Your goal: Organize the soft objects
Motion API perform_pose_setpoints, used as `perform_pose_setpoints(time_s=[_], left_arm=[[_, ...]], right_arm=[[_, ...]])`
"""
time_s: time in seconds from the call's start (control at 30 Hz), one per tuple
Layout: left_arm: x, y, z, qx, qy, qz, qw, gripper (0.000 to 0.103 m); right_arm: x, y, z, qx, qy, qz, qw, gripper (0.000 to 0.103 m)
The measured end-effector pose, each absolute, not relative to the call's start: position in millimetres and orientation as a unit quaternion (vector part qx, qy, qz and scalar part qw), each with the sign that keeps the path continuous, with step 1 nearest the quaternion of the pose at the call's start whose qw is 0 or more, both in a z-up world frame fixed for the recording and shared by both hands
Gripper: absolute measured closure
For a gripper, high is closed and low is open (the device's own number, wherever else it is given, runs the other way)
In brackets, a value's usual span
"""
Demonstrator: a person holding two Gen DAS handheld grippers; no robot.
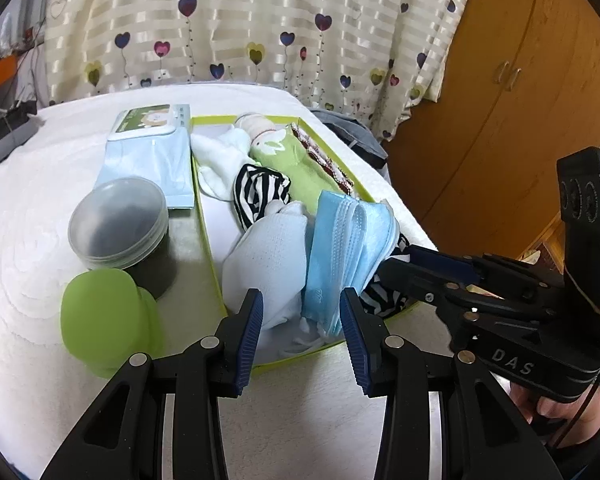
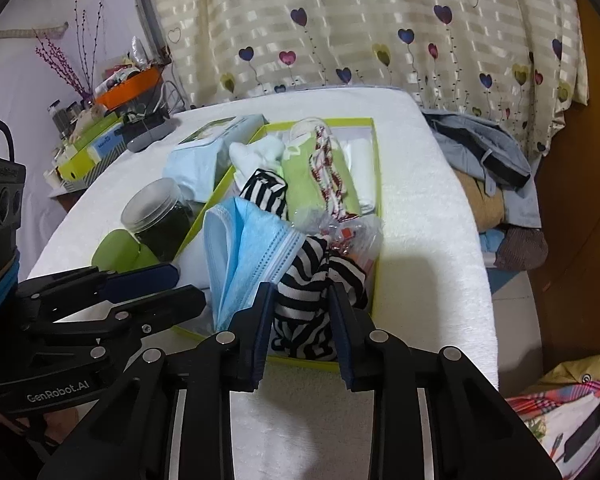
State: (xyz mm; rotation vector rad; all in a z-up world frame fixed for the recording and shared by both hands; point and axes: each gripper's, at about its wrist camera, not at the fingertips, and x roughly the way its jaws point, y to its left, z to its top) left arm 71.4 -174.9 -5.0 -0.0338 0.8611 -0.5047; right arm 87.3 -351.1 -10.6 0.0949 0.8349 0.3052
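Note:
A shallow box with a yellow-green rim [image 1: 208, 220] lies on the white padded surface and holds soft things. Inside it are a green sock [image 1: 296, 168], a white sock [image 1: 268, 256], a stack of blue face masks [image 1: 340, 240] and striped black-and-white socks [image 1: 260, 188]. My left gripper [image 1: 300, 320] hovers open at the box's near edge, with the white sock and the masks just beyond its fingers. In the right wrist view my right gripper [image 2: 300, 320] is shut on a striped sock [image 2: 304, 300] at the box's near corner, beside the masks [image 2: 244, 248]. A crinkled clear wrapper [image 2: 352, 232] lies behind that sock.
Left of the box stand a dark jar with a clear lid [image 1: 120, 224], a green soft-looking object [image 1: 104, 316] and a pale blue tissue pack [image 1: 148, 156]. Clothes are piled [image 2: 492, 168] past the right edge. A wooden cabinet [image 1: 500, 100] stands to the right, with a curtain behind.

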Motion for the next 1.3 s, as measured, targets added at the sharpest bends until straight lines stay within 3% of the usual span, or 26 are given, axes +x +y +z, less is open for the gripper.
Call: perform_pose_setpoints(time_s=[0.7,1.3], left_arm=[[27.6,-155.4,0.5,-0.017,0.392,-0.248,0.886,0.065],[21.7,-143.8,-16.7,-0.026,0.410,-0.241,0.879,0.065]], right_arm=[[52.9,-346.6,0.2,0.046,0.391,0.133,0.910,0.072],[82.0,-328.7,-16.8,0.041,0.418,0.121,0.899,0.072]])
